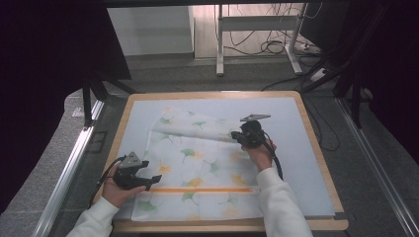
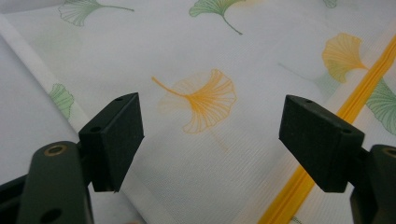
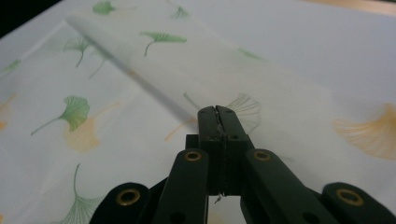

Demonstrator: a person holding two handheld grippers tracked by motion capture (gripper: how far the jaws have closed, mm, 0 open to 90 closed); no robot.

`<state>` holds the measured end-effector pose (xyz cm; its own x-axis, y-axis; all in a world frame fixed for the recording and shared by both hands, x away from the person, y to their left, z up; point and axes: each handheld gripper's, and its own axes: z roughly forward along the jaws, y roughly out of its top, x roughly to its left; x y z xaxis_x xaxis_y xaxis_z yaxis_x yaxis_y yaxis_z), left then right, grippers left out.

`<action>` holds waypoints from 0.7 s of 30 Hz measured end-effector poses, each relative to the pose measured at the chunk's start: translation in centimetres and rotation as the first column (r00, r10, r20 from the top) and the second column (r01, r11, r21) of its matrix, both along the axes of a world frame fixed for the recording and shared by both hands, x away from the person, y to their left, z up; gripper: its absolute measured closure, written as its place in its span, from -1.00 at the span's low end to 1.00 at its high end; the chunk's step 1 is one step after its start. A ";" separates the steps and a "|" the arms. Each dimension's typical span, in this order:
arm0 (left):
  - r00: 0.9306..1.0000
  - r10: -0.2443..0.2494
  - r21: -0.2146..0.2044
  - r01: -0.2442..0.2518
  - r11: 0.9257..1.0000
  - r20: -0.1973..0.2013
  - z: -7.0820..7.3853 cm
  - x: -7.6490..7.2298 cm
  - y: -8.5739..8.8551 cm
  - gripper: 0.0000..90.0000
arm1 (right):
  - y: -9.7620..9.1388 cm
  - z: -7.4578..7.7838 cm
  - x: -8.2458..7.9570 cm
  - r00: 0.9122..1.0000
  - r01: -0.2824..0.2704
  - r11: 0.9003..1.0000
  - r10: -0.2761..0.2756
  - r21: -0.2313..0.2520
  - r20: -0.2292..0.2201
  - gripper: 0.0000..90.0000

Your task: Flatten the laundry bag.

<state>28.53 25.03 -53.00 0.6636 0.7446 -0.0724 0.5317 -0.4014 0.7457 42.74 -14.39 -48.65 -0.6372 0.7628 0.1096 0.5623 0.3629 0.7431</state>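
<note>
Our right gripper pinches a fold of the leaf-print cloth at its far right; our left gripper's fingers gape wide over the near-left edge.

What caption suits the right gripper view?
Right gripper shut on the leaf-printed cloth, lifting a fold of it.

Thin, matt woven cloth

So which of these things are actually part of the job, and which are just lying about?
Part of the job:
- thin white cloth printed with green and orange leaves
- right gripper, shut on the cloth's fold
- left gripper, open

Lying about:
- black cables on the floor
- white metal table legs
</note>
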 end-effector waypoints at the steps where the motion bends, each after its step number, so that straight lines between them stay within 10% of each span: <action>1: 1.000 0.000 -0.001 0.000 1.000 0.000 0.0 0.0 0.0 -0.52 | 0.3 -0.3 0.1 1.000 -0.010 1.000 0.010 -0.011 -0.010 0.98; 21: 1.000 0.002 -0.011 -0.002 1.000 0.004 0.1 0.0 0.1 -0.52 | 1.4 -3.0 3.9 0.998 0.009 0.996 -0.014 -0.088 -0.055 0.98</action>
